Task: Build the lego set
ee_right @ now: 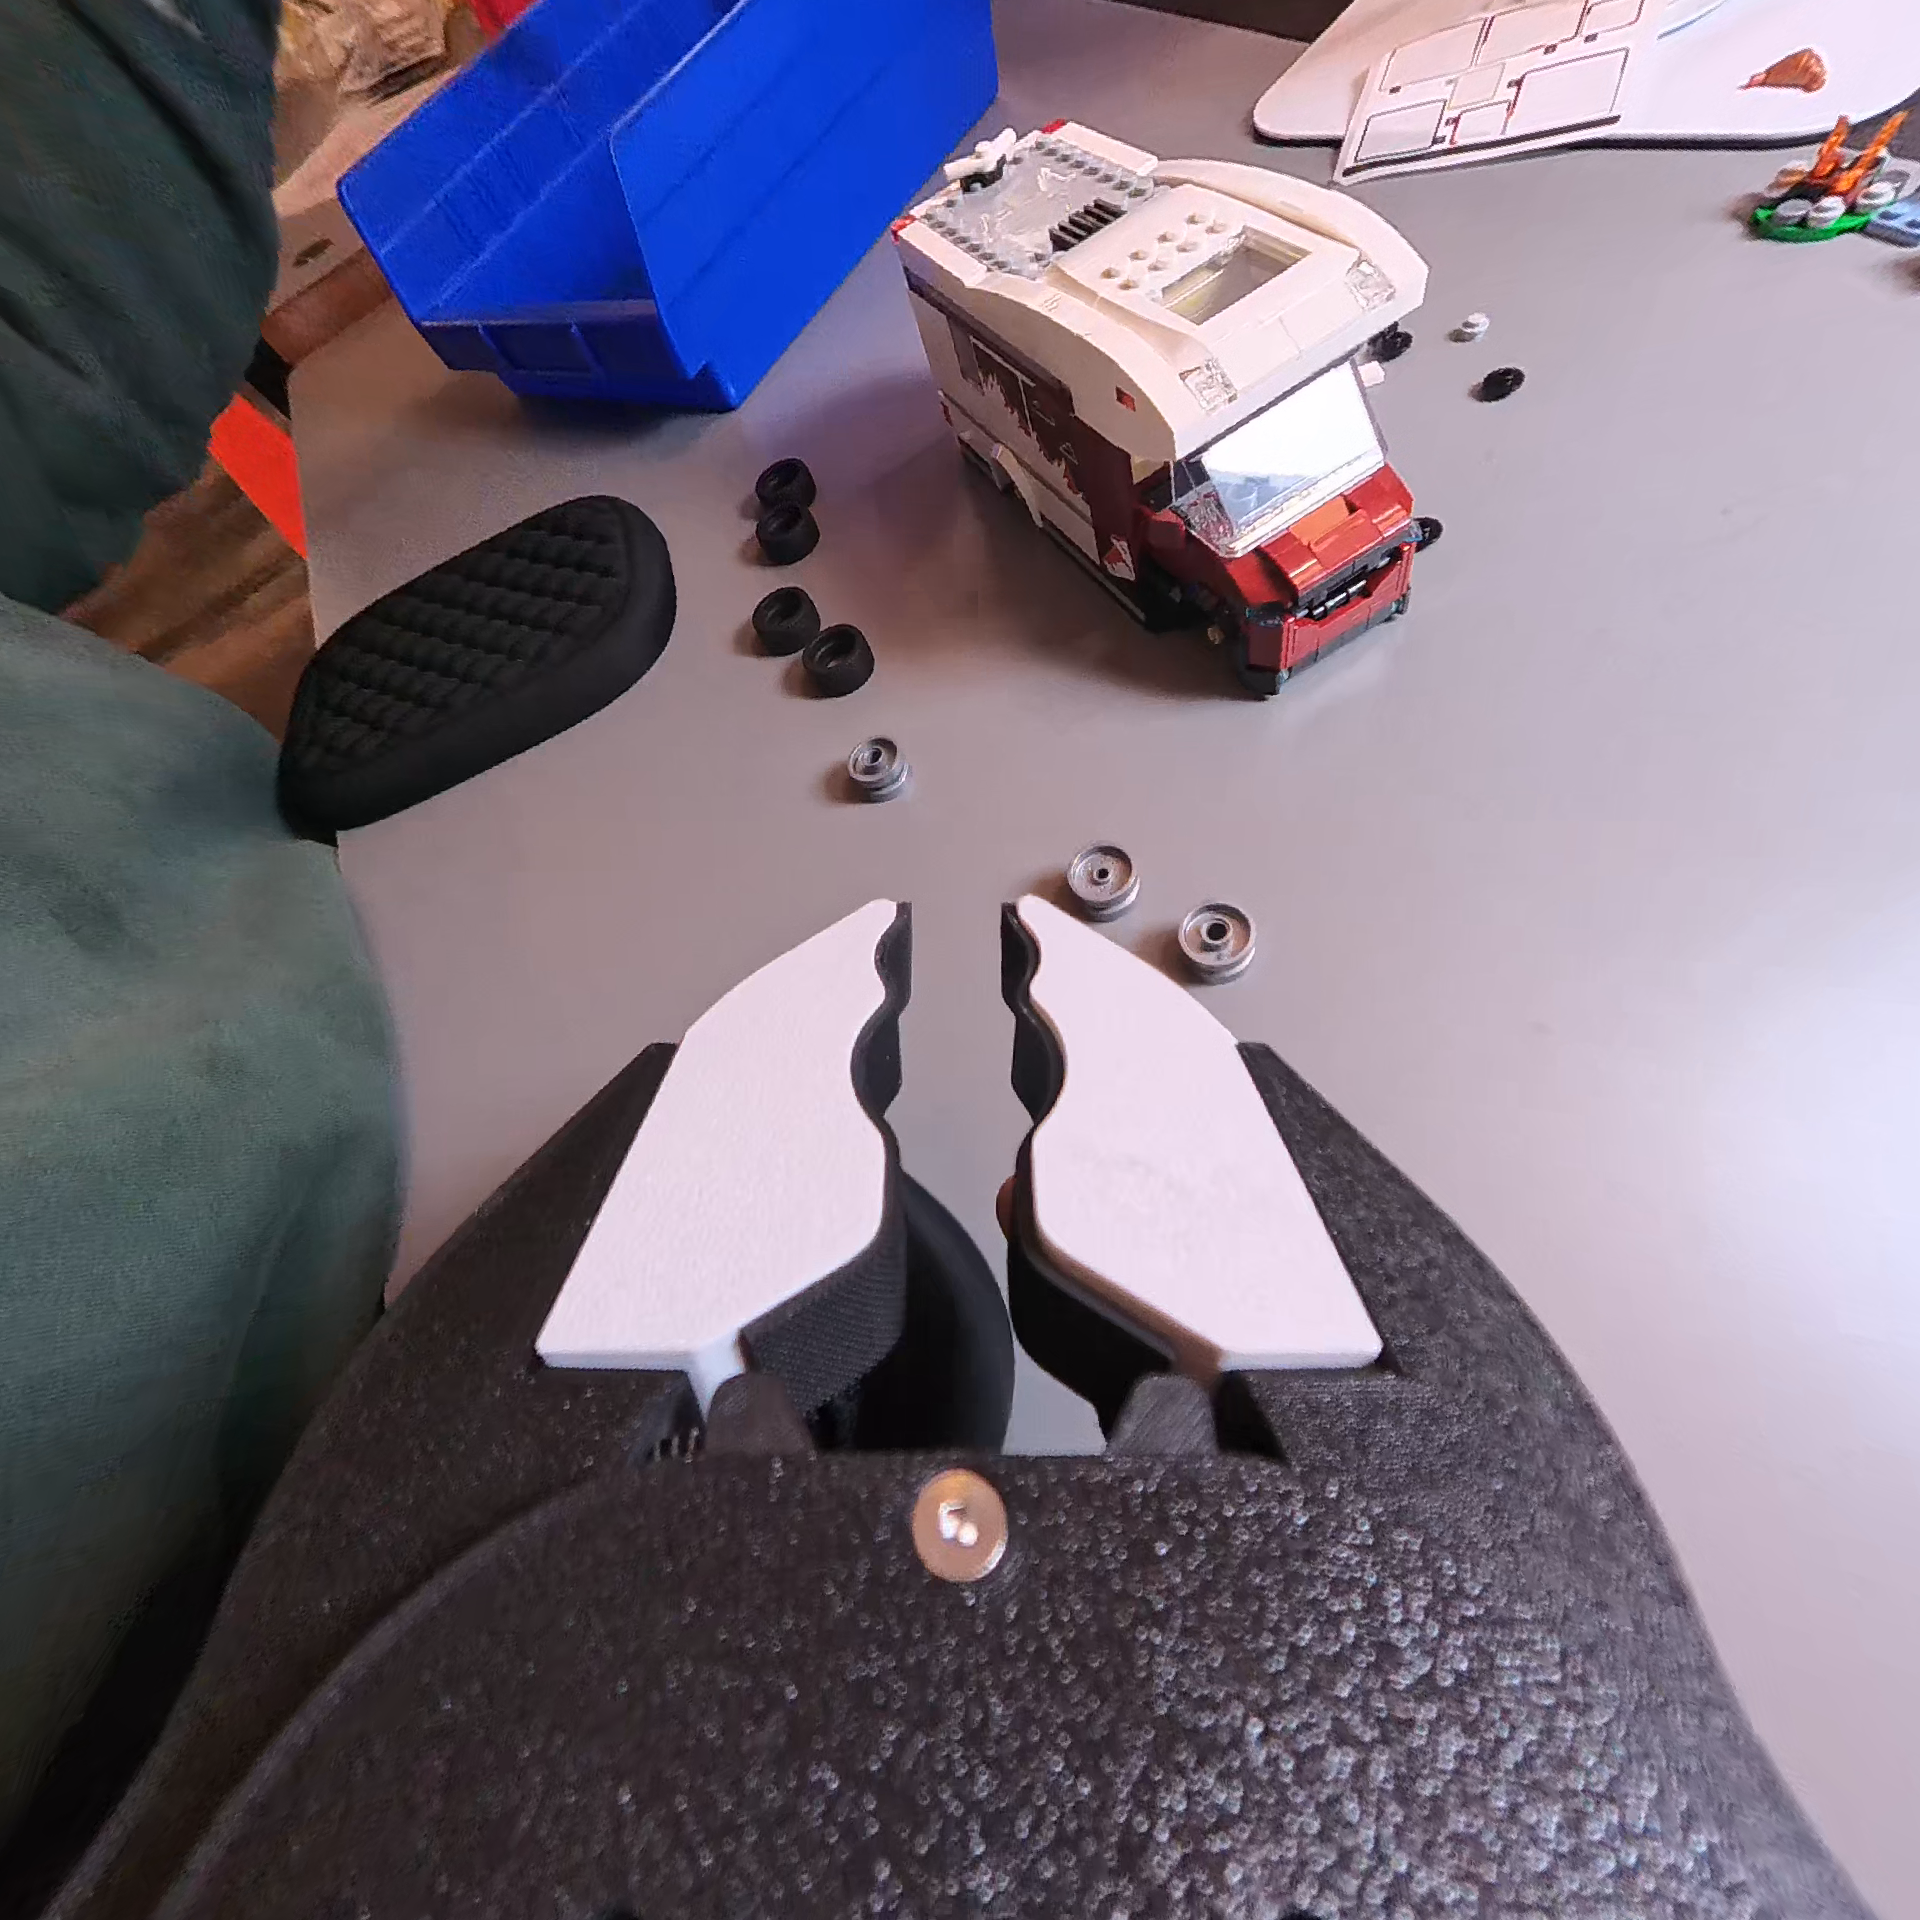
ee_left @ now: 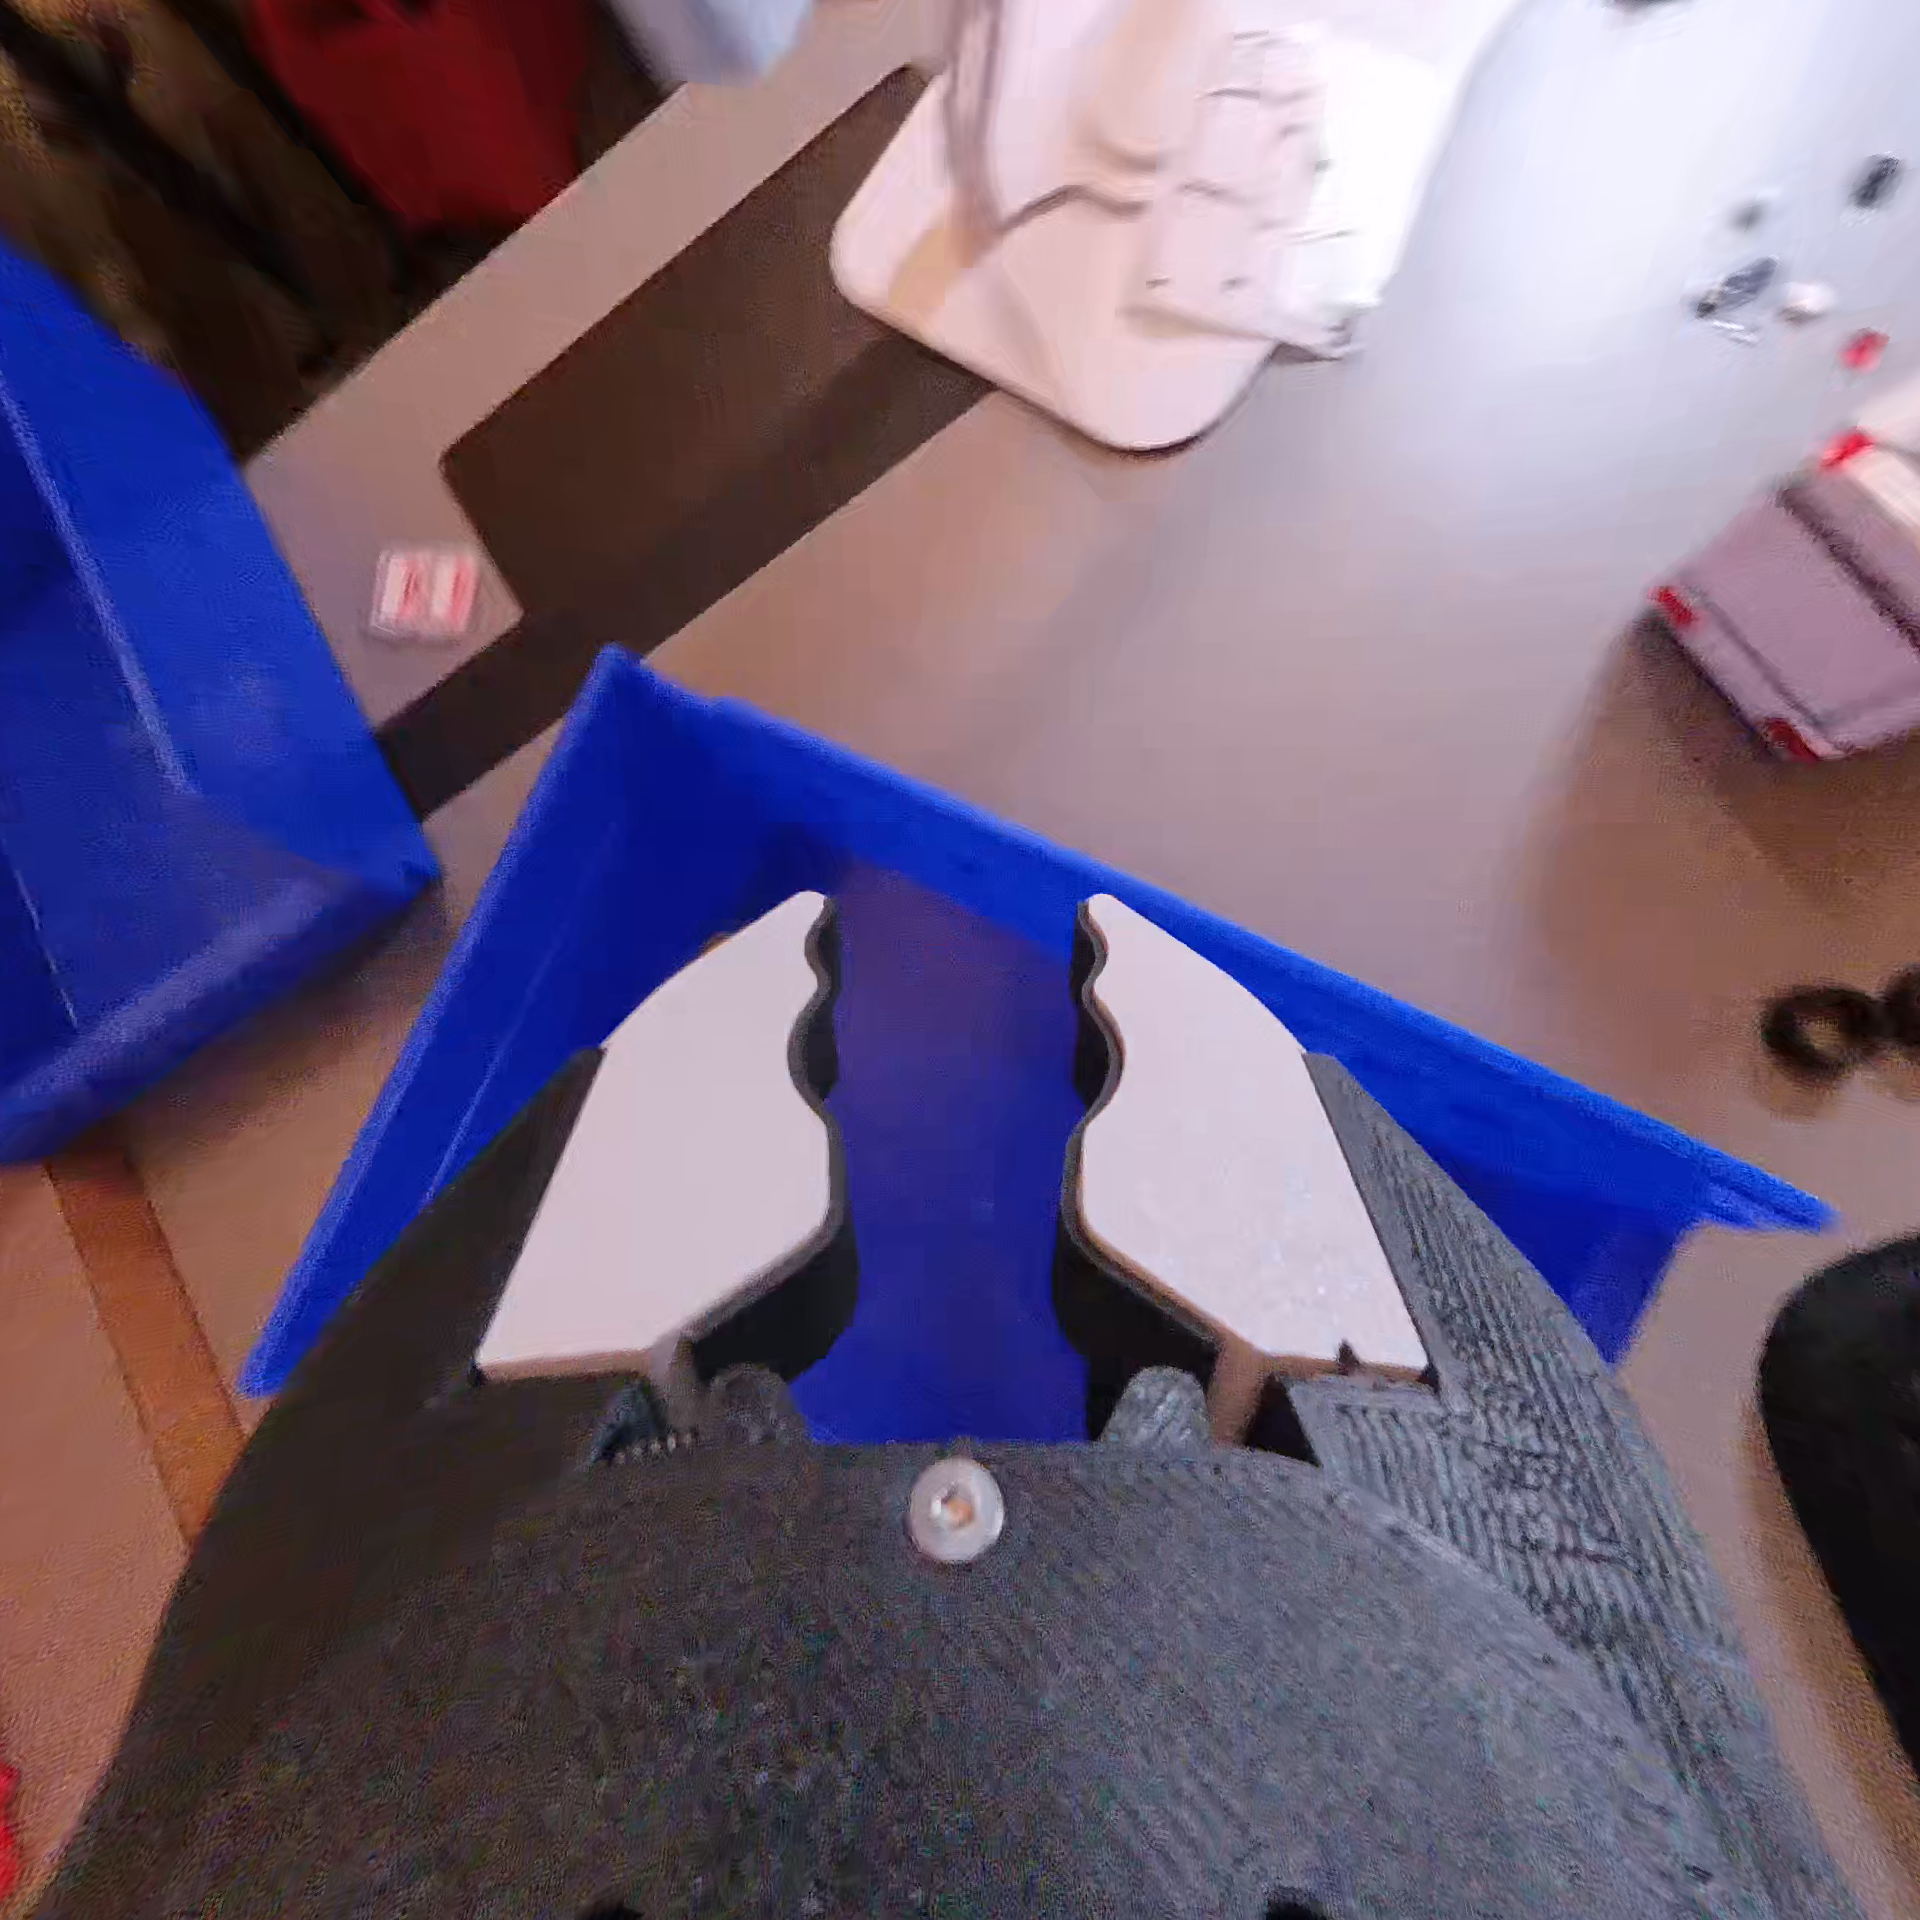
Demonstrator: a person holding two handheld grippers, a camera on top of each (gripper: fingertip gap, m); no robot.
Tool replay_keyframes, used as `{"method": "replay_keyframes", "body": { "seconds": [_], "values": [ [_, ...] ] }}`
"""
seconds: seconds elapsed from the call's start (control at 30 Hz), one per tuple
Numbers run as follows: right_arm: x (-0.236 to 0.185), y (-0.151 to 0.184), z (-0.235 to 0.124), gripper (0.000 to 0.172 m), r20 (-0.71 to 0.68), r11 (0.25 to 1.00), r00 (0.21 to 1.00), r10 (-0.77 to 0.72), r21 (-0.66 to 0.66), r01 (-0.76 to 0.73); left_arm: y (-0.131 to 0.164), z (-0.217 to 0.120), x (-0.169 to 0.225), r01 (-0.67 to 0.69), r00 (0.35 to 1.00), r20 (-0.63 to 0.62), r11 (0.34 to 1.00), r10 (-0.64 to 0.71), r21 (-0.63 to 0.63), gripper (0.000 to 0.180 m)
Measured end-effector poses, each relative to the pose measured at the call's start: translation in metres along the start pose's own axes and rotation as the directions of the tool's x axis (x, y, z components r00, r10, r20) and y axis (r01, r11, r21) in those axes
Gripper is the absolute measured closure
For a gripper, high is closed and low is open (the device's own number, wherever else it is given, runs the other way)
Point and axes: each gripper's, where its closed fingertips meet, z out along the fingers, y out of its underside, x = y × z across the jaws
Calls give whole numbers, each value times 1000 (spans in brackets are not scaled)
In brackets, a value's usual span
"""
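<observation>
In the left wrist view my left gripper [ee_left: 956, 914] is shut on a small blue plastic bin [ee_left: 675, 831]. Part of the bin fills the space between the two white fingers [ee_left: 707, 1122], and its rim stands tilted above the table. In the right wrist view my right gripper [ee_right: 956, 914] is slightly open and empty, low over the grey table [ee_right: 1558, 1039]. Two grey wheel hubs [ee_right: 1103, 881] [ee_right: 1218, 940] lie just right of its fingertips. A third hub [ee_right: 879, 770] lies ahead to the left.
A larger blue bin [ee_left: 156, 727] [ee_right: 582, 208] sits at the left. A red and white brick camper van [ee_right: 1164, 395] stands ahead, with several black tyres [ee_right: 787, 509] and a black oval pad [ee_right: 478, 655] nearby. A white printed sheet [ee_right: 1507, 83] and a dark mat [ee_left: 707, 416] lie farther off. A green sleeve [ee_right: 156, 1039] fills the left.
</observation>
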Motion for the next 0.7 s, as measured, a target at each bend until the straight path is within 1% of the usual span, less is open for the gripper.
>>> {"method": "replay_keyframes", "body": {
  "seconds": [0.03, 0.07, 0.13, 0.2, 0.23, 0.27, 0.33, 0.37, 0.4, 0.47, 0.57, 0.7],
  "values": [
    [-1, -1, 1, 156, 4, 1000, 1000, -3, 2, 3, 12, 17, -25, 117, 993, 15, 993, -117, -32, 137],
    [-2, -2, 2, 156, 6, 1000, 1000, -8, 4, 8, 27, 35, -44, 217, 976, 37, 973, -215, -72, 136],
    [-4, -4, 3, 156, 11, 1000, 1000, -13, 11, 13, 50, 62, -70, 323, 943, 119, 939, -310, -115, 137],
    [-3, -5, 3, 156, 12, 1000, 1000, -12, 18, 11, 62, 81, -78, 414, 905, 160, 902, -393, -121, 137],
    [-3, -5, 4, 156, 14, 1000, 1000, -9, 22, 9, 67, 88, -80, 435, 894, 185, 891, -409, -128, 142],
    [-4, -5, 4, 156, 17, 1000, 1000, -7, 25, 6, 73, 95, -78, 437, 891, 209, 887, -404, -148, 146],
    [-5, -4, 4, 156, 21, 1000, 1000, -5, 25, 5, 80, 107, -76, 453, 880, 241, 876, -409, -167, 146],
    [-5, -3, 3, 156, 21, 1000, 1000, -6, 24, 6, 83, 110, -78, 455, 874, 272, 875, -403, -164, 151],
    [-5, -3, 2, 156, 21, 1000, 1000, -8, 25, 7, 86, 114, -80, 457, 868, 298, 874, -398, -163, 152],
    [-6, -2, -1, 156, 17, 1000, 1000, -8, 31, 7, 88, 115, -81, 468, 856, 320, 872, -407, -143, 158],
    [-5, -1, -6, 156, 11, 999, 1000, 1, 47, -2, 87, 116, -83, 488, 842, 316, 866, -436, -105, 161],
    [-8, 1, -9, 156, 8, 998, 1000, 1, 60, -1, 87, 113, -80, 505, 844, 259, 859, -470, -89, 161]
  ]
}}
